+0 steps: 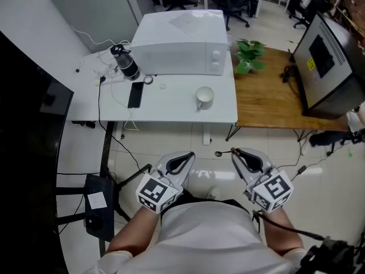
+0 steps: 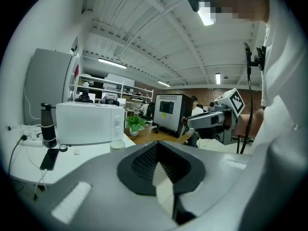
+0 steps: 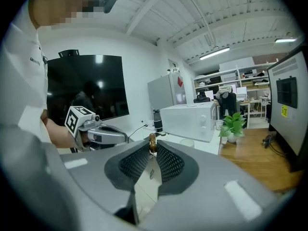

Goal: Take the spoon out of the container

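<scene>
Two grippers sit low and close to my body, both well short of the table. L gripper [image 1: 190,154] is closed on itself, tips meeting w/ nothing btwn them. I read it as just parked, since there's no work for it. R gripper [image 1: 234,150] is clamped on the spoon [image 1: 222,152], pads pinching one end of it right at the tips.

So the spoon is already out of the container and in the air over the floor, in the gap btwn the two grippers, touching only R's pads. Holding it by the very end makes sense: a tip pinch would let the jaws reach in w/o hitting the rim.

Its long axis looks approx level. From R's tips it runs toward the L gripper side, small rounded end farthest from the jaws, a bit off the line R points along. R gripper view shows only a brown stub just past the pads, so it's heavily foreshortened there and I can't judge tilt better.

Further out, the white table [image 1: 171,110] carries the mug [image 1: 205,97], which I take for the container. It's upright near the front edge, nothing sticking out of it, well apart from the spoon. Left of it lies a dark phone [image 1: 136,94], w/ a dark bottle [image 1: 126,63] behind that. The microwave [image 1: 179,43] fills the back of the table. Right of it are a potted plant [image 1: 249,55] on the wood table [image 1: 268,104] and a monitor [image 1: 328,61]
</scene>
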The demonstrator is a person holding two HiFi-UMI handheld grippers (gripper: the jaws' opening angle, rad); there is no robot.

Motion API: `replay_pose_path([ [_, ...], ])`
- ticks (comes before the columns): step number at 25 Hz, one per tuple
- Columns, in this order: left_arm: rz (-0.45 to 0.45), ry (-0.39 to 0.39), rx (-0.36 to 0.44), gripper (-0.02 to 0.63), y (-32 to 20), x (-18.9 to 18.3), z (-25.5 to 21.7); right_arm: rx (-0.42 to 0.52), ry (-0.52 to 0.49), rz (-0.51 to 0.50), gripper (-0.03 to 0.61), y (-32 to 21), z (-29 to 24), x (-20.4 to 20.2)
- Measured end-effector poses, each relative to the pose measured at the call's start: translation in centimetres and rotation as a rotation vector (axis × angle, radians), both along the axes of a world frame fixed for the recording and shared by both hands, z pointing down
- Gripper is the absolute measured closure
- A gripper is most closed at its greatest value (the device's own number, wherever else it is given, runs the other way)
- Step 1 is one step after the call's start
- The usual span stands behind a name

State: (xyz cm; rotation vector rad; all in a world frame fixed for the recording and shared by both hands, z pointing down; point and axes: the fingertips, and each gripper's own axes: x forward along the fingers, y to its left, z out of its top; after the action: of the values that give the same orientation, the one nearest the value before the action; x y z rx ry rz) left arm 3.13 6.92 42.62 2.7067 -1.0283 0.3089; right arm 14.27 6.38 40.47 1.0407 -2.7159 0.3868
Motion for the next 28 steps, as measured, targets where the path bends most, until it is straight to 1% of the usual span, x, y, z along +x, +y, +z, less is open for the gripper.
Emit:
replay_pose_path([
  [3, 0.008, 0.011, -0.01, 0.609, 0.0, -0.5, -0.4, 0.008, 0.001, 0.013, 0.526, 0.3, -0.4, -0.5],
  [10, 0.083, -0.003, -0.021, 0.609, 0.5, -2.9, -0.8, 0.004, -0.017, 0.076, 0.526, 0.9, -1.3, -3.3],
  [16, 0.121, -0.001, -0.034, 0.609, 0.8, -5.2, -0.3, -0.014, 0.001, 0.115, 0.526, 1.5, -1.1, -5.7],
  [28, 0.164, 0.03, -0.037, 0.609, 1.4, -6.8, -0.1, -0.027, 0.02, 0.149, 0.526, 2.5, -0.9, -7.8],
])
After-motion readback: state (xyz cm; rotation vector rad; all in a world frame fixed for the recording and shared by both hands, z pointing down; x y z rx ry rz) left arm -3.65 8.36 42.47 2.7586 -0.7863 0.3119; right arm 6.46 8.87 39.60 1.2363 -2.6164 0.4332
